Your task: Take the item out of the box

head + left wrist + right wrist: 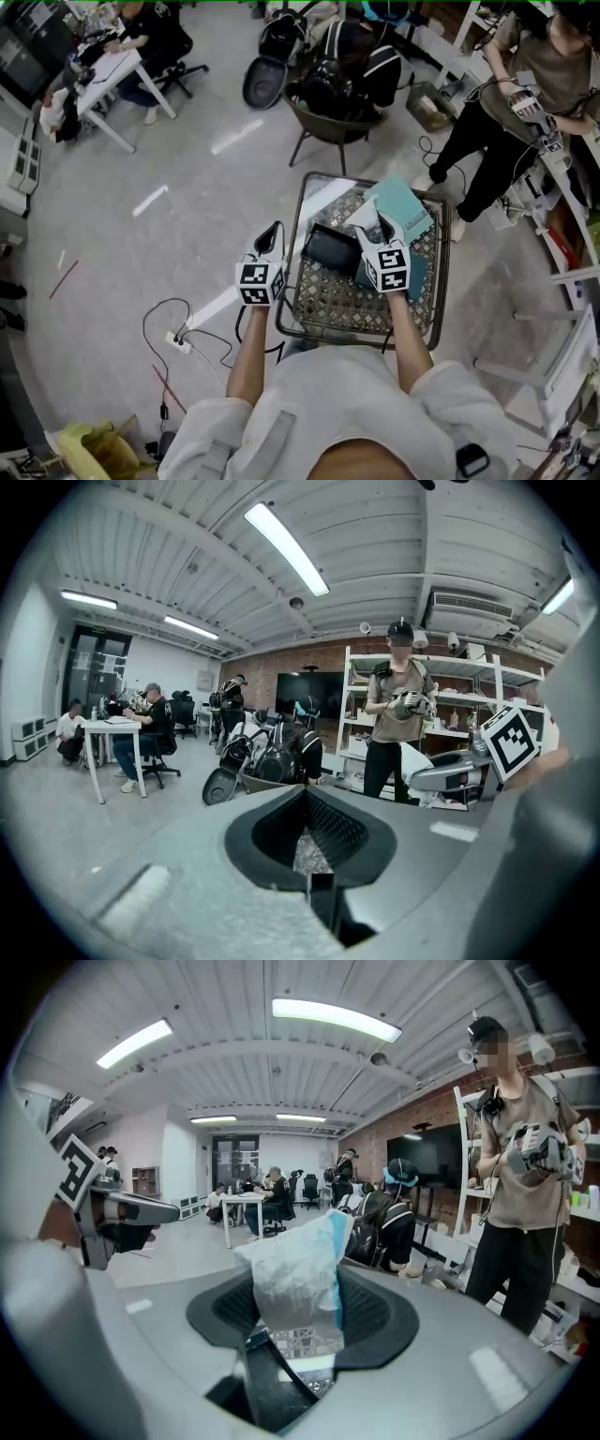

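One packet [292,1283]: white and blue, crumpled, held up above the far half of the wire basket [330,298].
Right gripper [378,225]: jaws pinching the packet's lower part, with the rest of the packet standing up past the tips; positioned over the basket's far half.
Teal box [410,208]: lying in the basket's far right corner.
Black flat object [330,247]: inside the basket, towards its far left.
Left gripper [273,231]: jaws pressed together with nothing between them; just outside the basket's left rim.
Chair [330,127]: loaded with backpacks, standing beyond the basket's far rim.
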Available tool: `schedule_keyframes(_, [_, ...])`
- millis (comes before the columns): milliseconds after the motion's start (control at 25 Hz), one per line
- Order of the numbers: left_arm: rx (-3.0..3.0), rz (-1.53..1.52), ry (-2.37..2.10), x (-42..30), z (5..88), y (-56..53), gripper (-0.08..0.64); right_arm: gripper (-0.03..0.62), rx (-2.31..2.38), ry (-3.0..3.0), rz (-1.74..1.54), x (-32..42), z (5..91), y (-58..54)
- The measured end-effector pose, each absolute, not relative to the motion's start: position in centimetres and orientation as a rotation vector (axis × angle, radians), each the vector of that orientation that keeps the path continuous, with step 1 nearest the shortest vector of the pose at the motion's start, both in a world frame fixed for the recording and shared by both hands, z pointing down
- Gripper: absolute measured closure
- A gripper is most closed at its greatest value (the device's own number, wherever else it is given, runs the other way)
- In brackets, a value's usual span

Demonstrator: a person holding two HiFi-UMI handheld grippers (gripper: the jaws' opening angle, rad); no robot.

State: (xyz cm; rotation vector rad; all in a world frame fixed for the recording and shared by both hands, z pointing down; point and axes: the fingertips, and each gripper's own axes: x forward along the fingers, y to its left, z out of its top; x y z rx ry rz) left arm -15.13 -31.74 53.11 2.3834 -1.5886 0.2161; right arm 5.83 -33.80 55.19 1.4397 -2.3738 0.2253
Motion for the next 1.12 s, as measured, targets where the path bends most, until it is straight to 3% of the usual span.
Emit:
schedule_keyframes(520, [2.443, 0.125, -1.659, -16.5, 46.6, -32.1, 0.558, 0.371, 1.472, -2.437, 0.109, 4.9, 49.1, -34.2])
schedule_keyframes(1120, [2.454, 0.104, -1.65, -15.5, 46.3, -31.8, 0.558, 0.371, 1.478, -2.417, 0.078, 5.3, 48.5, -33.3])
